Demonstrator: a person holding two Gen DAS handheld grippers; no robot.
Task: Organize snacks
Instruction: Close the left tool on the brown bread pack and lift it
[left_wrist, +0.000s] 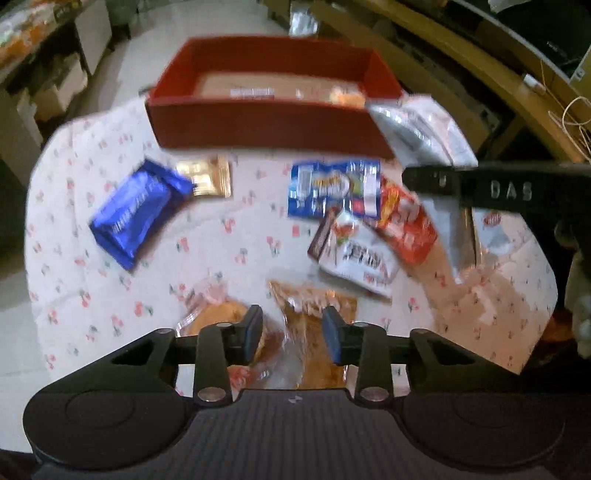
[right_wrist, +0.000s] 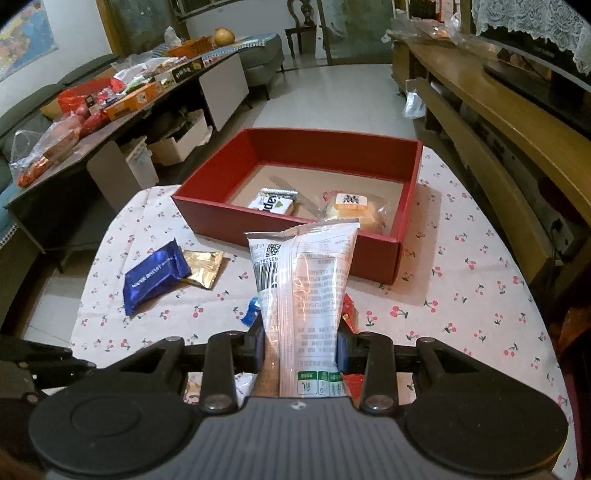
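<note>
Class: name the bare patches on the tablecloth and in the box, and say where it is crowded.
Free: the tablecloth right of the red box, the cloth between the blue wafer pack and the held white packet, and the box's rear floor. Crowded: the packet pile and the box's front right corner.

Pale tiled floor (right_wrist: 332, 96), cluttered grey sideboard (right_wrist: 221, 85), wooden console (right_wrist: 498, 122), grey sofa (right_wrist: 264, 55)

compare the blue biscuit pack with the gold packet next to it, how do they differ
The blue biscuit pack is glossy dark blue with white lettering; the gold packet is metallic gold. The blue biscuit pack is longer and bulkier, the gold packet smaller and flatter. Both lie outside the red box on the cherry-print tablecloth, touching each other.
</note>
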